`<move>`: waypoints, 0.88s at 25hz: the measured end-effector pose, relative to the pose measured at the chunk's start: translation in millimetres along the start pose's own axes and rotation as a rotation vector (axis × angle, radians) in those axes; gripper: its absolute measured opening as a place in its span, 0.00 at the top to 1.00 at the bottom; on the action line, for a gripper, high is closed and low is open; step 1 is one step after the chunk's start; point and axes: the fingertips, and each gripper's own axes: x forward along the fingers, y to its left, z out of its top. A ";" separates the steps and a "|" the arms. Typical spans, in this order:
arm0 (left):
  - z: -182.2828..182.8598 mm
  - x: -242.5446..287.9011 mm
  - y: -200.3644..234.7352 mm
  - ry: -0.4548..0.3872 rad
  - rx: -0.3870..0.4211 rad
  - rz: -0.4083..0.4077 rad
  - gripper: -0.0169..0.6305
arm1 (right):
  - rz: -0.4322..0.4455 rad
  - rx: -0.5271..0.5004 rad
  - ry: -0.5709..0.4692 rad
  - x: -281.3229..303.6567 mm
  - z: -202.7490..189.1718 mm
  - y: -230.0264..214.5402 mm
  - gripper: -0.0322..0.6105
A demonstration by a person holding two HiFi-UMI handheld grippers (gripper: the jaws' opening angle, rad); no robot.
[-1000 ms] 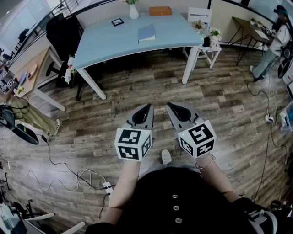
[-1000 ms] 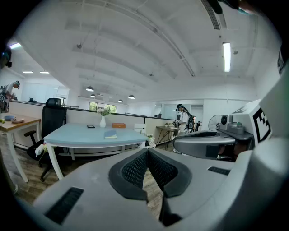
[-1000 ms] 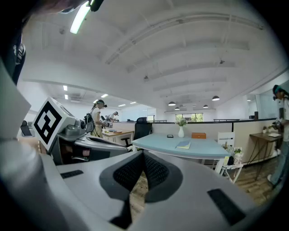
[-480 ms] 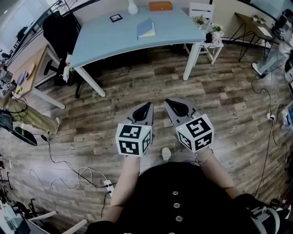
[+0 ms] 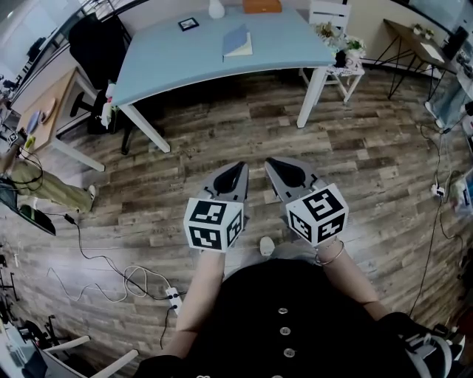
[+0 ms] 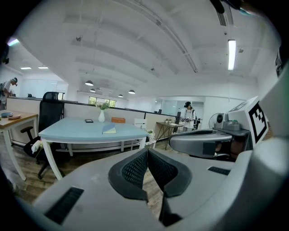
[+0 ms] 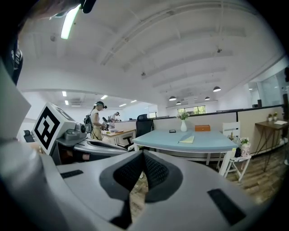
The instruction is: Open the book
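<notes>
Hanging over the near wooden floor [image 5: 355,148], the grey left tongs [image 5: 235,174] and grey right tongs [image 5: 281,168] are pressed together, empty; the thin pale-blue book [image 5: 236,43] lies closed on the far light-blue surface [image 5: 177,70]. Arriving with tips shut (no gap for the cover) risks shoving it away.

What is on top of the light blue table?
A closed book, a white vase, an orange box and a small dark square card sit on the table. Anything beneath the book is covered.

book [image 5: 238,42] on table [image 5: 177,68] | vase [image 5: 216,9] behind book | chair [image 5: 92,44] left of table
</notes>
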 end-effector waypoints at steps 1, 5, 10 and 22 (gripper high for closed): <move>1.0 2.2 -1.0 -0.005 -0.003 -0.010 0.95 | 0.006 0.001 0.001 1.1 0.2 -1.7 0.95; 2.9 11.8 -3.5 -0.004 0.008 -0.012 0.95 | 0.014 -0.017 0.009 4.0 -0.5 -11.6 0.95; 11.0 25.2 -6.0 -0.021 0.025 -0.009 0.95 | 0.059 -0.019 0.026 2.4 -7.0 -19.5 0.95; 13.1 46.2 -2.7 -0.014 0.020 0.017 0.78 | 0.083 -0.006 0.033 15.0 -8.3 -42.0 0.95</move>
